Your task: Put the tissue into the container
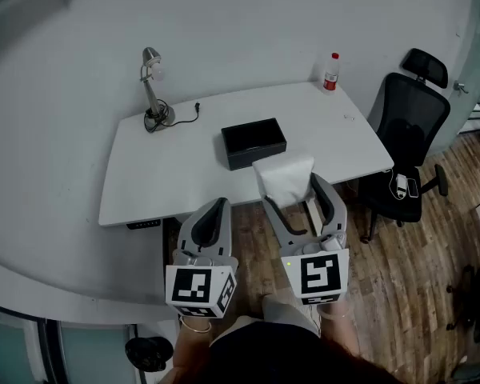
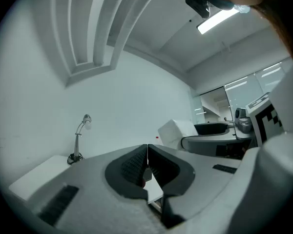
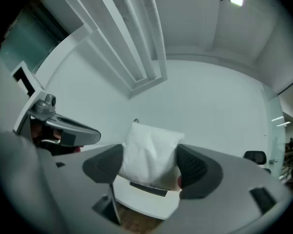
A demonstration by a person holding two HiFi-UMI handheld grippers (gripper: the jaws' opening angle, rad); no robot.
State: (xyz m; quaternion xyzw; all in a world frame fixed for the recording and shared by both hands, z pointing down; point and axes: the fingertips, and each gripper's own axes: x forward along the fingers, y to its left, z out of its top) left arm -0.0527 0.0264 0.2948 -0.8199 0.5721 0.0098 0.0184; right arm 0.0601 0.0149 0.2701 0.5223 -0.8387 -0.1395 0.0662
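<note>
White soft tissue pack (image 1: pixel 284 178) gripped between wide-spread fingers (image 3: pixel 105 164) of right gripper (image 1: pixel 298 194), held in air near front edge of white counter (image 1: pixel 184 182). Black rectangular container (image 1: pixel 254 142) sits on counter ahead, slightly left, long axis crosswise. Right gripper nearer. Left gripper (image 1: pixel 216 212) clenched, empty, alongside.

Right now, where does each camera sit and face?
Head view: on the person's head, looking steeply down at the white desk and black rectangular container; left tongs, right tongs show.
Left gripper view: on the left tongs, facing the wall past shut jaws; right tongs show.
Right gripper view: on the right tongs, facing the white tissue pack they clamp.
Shared: all show the tissue pack.
</note>
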